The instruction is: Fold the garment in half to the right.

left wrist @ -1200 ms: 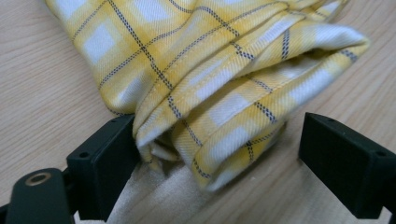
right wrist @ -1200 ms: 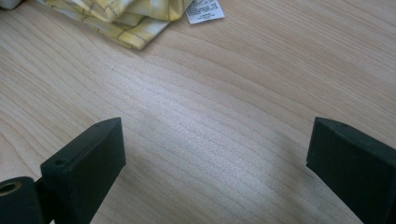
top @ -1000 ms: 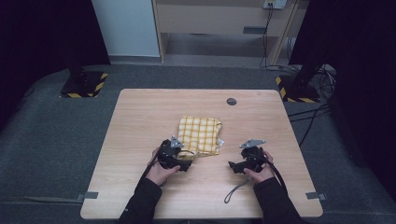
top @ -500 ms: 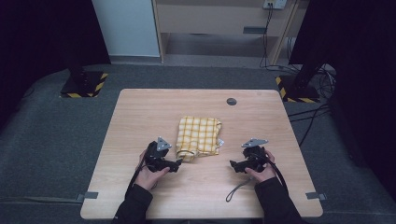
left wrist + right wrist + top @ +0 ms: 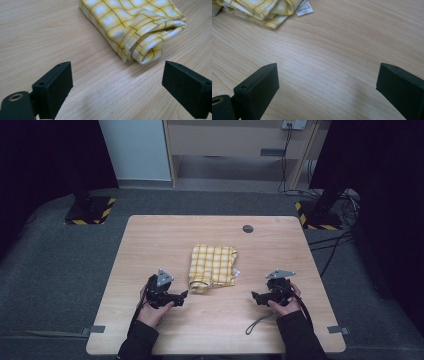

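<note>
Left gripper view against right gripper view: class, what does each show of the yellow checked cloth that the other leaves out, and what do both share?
The left gripper view shows the yellow checked cloth as a folded bundle, its layered edges and rounded near corner facing the camera. The right gripper view catches just a rumpled edge of it at the top left, and beside that a small white label with print too small to read. Both share the bare wooden table and, for the left tool and the right tool alike, two black jaws standing wide apart with nothing between them.
</note>
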`<state>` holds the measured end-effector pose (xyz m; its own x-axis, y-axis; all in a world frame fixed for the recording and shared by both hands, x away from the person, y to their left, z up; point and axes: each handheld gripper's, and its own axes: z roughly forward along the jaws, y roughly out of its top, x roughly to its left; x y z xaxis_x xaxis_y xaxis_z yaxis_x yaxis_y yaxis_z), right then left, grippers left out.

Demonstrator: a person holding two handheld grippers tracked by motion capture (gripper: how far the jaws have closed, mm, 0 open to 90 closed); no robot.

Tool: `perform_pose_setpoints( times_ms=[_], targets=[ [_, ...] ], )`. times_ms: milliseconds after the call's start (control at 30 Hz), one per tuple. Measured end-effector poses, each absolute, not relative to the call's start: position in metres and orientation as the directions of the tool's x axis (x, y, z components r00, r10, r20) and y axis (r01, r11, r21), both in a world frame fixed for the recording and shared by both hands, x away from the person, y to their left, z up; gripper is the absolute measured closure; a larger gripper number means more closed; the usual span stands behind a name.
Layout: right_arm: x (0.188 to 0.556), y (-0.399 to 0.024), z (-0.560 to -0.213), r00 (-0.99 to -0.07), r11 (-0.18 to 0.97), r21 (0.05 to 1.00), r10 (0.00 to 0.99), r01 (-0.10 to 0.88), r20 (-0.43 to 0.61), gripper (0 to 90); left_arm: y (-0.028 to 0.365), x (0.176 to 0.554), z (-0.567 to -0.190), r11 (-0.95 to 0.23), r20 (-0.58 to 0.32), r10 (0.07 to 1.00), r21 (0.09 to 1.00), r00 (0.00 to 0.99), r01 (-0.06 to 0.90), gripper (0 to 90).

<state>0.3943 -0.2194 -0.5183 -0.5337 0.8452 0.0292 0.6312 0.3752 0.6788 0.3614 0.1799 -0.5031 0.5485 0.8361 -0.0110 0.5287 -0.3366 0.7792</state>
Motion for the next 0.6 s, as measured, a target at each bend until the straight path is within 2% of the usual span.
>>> perform_pose_setpoints(
  times_ms=[600],
  targets=[
    [0.376,-0.225,-0.529,-0.51,0.366,0.654,0.859,0.663,0.036,3.6,0.193,0.343,-0.527,-0.356,-0.019,0.843,0.729,0.538,0.584,8.9]
  ],
)
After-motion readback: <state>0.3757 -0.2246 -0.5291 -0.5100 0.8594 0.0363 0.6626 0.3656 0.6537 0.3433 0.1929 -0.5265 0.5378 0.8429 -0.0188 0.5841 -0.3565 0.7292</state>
